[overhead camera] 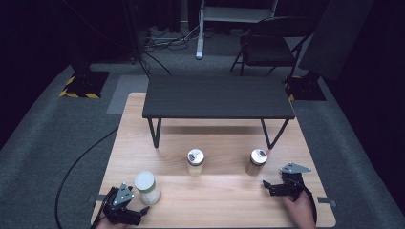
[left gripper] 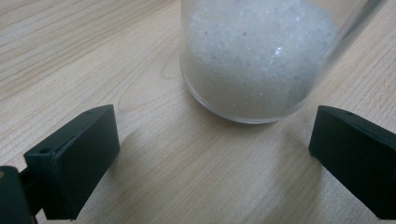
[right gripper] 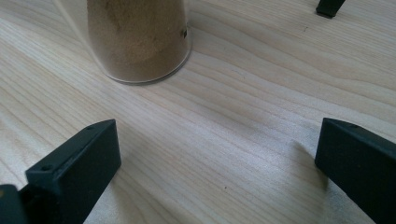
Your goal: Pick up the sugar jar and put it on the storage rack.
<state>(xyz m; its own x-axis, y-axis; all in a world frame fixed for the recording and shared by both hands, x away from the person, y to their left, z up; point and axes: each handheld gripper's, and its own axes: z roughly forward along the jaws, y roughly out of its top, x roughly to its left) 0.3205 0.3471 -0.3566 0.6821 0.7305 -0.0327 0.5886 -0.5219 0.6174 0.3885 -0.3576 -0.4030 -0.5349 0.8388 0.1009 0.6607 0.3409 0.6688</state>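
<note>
A glass jar of white grains (overhead camera: 147,187) with a white lid stands at the table's front left. My left gripper (overhead camera: 136,205) lies just in front of it, jaws open. In the left gripper view the jar (left gripper: 254,60) stands just beyond the jaw tips, outside the gap of the gripper (left gripper: 212,163). A jar of brown powder (overhead camera: 257,162) with a metal lid stands on the right. My right gripper (overhead camera: 267,188) sits to its near right, open and holding nothing. The right gripper view has that jar (right gripper: 140,37) ahead at upper left, apart from the gripper (right gripper: 217,168).
A third jar (overhead camera: 195,162) with a metal lid and pale contents stands mid-table. A low dark bench (overhead camera: 217,98) on thin legs spans the back of the wooden table (overhead camera: 215,200); one of its feet (right gripper: 329,7) is near the brown jar. A folding chair (overhead camera: 267,47) stands beyond.
</note>
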